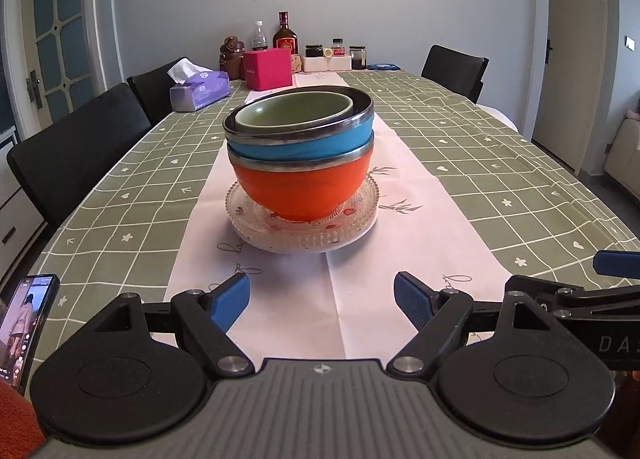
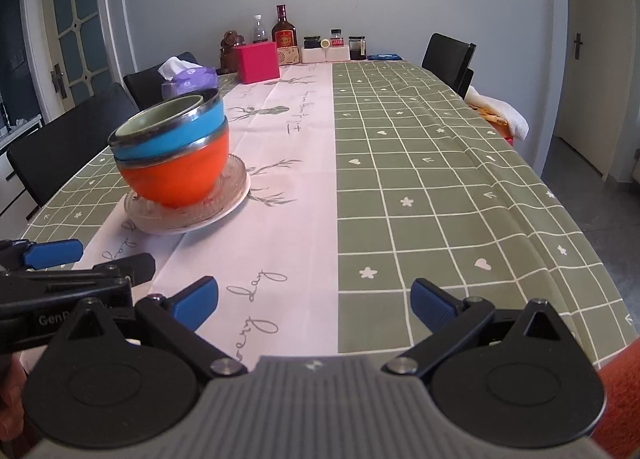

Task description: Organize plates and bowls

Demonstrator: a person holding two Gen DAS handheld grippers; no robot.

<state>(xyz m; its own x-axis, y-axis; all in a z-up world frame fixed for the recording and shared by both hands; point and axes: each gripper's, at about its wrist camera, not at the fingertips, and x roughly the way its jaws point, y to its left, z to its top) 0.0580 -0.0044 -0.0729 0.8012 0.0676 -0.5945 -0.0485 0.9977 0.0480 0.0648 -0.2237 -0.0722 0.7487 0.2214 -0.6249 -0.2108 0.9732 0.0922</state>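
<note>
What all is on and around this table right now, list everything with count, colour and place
green bowl: 1, nested on top of stack
blue bowl: 1, middle of stack
orange bowl: 1, bottom, on plates
glass plate: 1, clear, on white plate
white plate: 1, on runner
tissue pack: 1, purple, far left
pink box: 1, far end
bottles and jars: several, far end
phone: 1, lit, near left edge
chairs: 3, black, table sides
left gripper: open, before stack
right gripper: open, right of stack
</note>
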